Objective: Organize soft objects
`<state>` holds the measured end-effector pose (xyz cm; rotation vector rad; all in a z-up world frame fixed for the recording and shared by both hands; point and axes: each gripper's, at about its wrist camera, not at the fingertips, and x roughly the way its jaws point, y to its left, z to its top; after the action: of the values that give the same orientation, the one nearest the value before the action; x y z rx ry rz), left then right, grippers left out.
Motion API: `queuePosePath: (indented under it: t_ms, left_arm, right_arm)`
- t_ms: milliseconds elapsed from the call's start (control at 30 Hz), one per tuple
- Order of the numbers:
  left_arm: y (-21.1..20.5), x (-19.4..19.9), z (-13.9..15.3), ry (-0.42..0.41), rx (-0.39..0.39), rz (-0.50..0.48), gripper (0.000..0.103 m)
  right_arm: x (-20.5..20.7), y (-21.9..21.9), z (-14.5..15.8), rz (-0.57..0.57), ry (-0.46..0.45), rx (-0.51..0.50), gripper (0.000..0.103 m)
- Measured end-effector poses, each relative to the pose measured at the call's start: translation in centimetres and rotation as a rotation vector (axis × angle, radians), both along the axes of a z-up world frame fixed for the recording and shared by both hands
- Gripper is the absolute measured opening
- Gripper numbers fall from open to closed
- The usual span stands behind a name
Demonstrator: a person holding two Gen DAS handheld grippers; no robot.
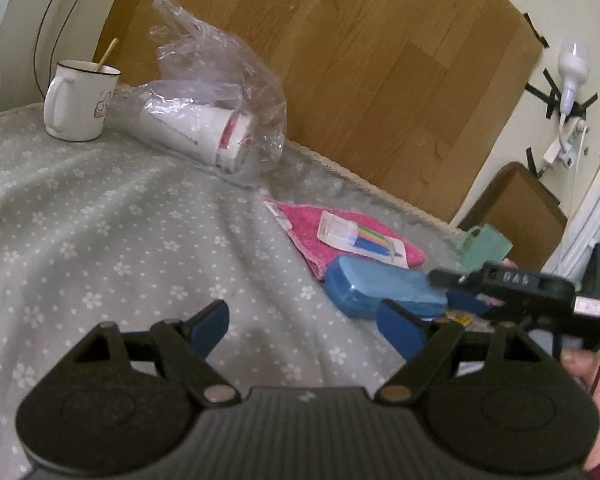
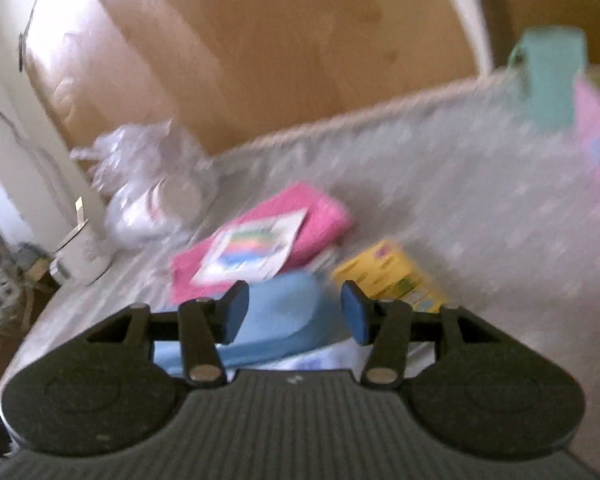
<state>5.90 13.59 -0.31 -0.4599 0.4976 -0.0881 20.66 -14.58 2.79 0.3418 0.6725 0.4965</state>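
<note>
A folded pink towel (image 1: 308,224) lies on the grey flowered cloth, with a white packet of coloured items (image 1: 356,236) on top of it. A blue oblong case (image 1: 380,292) lies just in front of the towel. My left gripper (image 1: 304,328) is open and empty above the cloth, to the left of the case. My right gripper (image 2: 294,312) is open, its fingers on either side of the blue case (image 2: 284,316), and it also shows in the left wrist view (image 1: 460,284). The right wrist view is blurred; the pink towel (image 2: 324,216) lies beyond the case.
A clear plastic bag holding white paper cups (image 1: 216,112) and a white enamel mug (image 1: 80,100) stand at the back. A green cup (image 1: 484,248) sits at the far edge. A yellow box (image 2: 392,276) lies right of the case. A wooden board (image 1: 380,60) leans behind.
</note>
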Motion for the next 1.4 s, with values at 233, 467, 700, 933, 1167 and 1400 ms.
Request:
queuePosePath:
  t_ms: [233, 467, 700, 933, 1167, 1400]
  left_arm:
    - [2.1, -0.5, -0.6, -0.028, -0.141, 0.048, 0.084]
    - [2.5, -0.4, -0.7, -0.020, -0.166, 0.061, 0.084]
    - [0.9, -1.0, 0.0, -0.062, -0.066, 0.049, 0.084]
    - [0.5, -1.1, 0.3, -0.090, -0.044, 0.040, 0.086]
    - [2.2, -1.0, -0.2, -0.078, -0.136, 0.065, 0.087]
    - [2.1, -0.9, -0.2, -0.075, -0.129, 0.053, 0.090]
  right_arm:
    - [-7.7, 3.1, 1.2, 0.313, -0.014, 0.022, 0.051]
    - [-15.7, 6.2, 2.1, 0.404, -0.382, -0.338, 0.086]
    - [-8.2, 9.1, 0.8, 0.446, -0.317, -0.436, 0.093]
    - [-4.6, 10.9, 0.1, 0.554, -0.242, -0.469, 0.062]
    - [-8.3, 11.4, 0.7, 0.573, -0.235, -0.467, 0.054]
    - [-14.6, 8.6, 0.8, 0.588, -0.210, -0.394, 0.022]
